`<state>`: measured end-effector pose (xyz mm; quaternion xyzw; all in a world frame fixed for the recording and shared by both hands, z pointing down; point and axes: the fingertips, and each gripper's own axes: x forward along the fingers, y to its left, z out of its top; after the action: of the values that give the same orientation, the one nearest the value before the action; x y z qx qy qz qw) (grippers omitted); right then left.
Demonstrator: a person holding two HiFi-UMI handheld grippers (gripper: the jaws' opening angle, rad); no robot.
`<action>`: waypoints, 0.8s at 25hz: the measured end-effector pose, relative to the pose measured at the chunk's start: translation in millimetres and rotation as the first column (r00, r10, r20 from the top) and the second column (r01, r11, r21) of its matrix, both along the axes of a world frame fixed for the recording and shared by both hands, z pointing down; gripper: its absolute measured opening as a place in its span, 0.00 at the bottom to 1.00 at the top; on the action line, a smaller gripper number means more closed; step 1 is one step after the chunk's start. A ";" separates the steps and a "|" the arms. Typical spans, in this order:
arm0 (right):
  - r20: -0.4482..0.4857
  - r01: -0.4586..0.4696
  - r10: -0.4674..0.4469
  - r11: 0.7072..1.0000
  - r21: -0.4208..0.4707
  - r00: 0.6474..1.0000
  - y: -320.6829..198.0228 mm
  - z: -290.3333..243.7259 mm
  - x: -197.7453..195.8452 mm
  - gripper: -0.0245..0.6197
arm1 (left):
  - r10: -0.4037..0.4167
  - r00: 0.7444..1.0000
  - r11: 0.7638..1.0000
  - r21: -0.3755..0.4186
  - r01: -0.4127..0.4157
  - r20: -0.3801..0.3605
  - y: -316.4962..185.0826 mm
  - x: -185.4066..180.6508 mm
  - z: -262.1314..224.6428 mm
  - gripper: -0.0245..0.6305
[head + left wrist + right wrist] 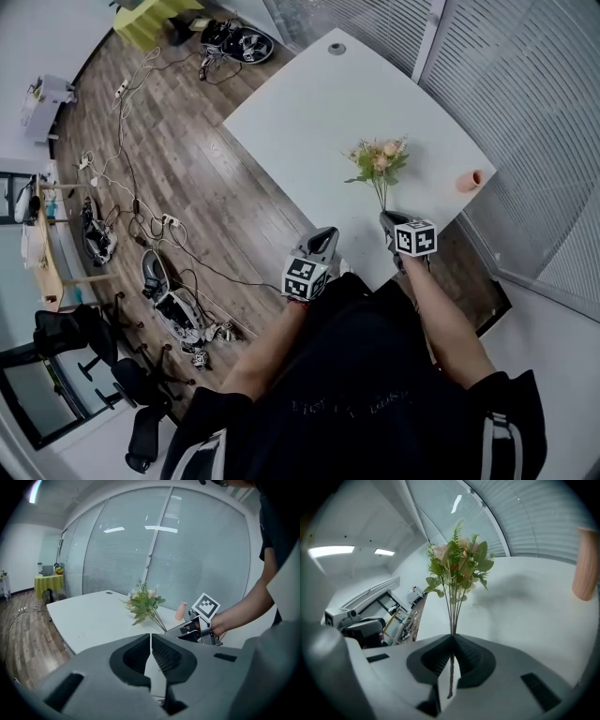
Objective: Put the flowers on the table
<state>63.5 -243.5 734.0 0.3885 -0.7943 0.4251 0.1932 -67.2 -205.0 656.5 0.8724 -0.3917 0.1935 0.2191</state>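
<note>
Pinches the stems of the flowers (380,161) in the right gripper (386,218) at the near edge of the table (309,103), blooms toward 12 o'clock, and holds the left gripper (327,234) pressed together, empty, at 8 o'clock of it.

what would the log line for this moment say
right gripper: shut on flowers | left gripper: shut, empty | flowers: over table, not yet released | pink cup: on table, apart
</note>
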 end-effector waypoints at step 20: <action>0.019 0.012 -0.012 1.000 0.010 1.000 -8.1 13.0 -6.3 0.10 | 0.014 1.000 1.000 -0.025 -0.014 0.014 5.3 8.0 -0.5 0.08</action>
<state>57.2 -251.7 747.0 0.3808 -0.8004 0.4238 0.1864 -59.3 -199.8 656.0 0.8710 -0.3848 0.2059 0.2258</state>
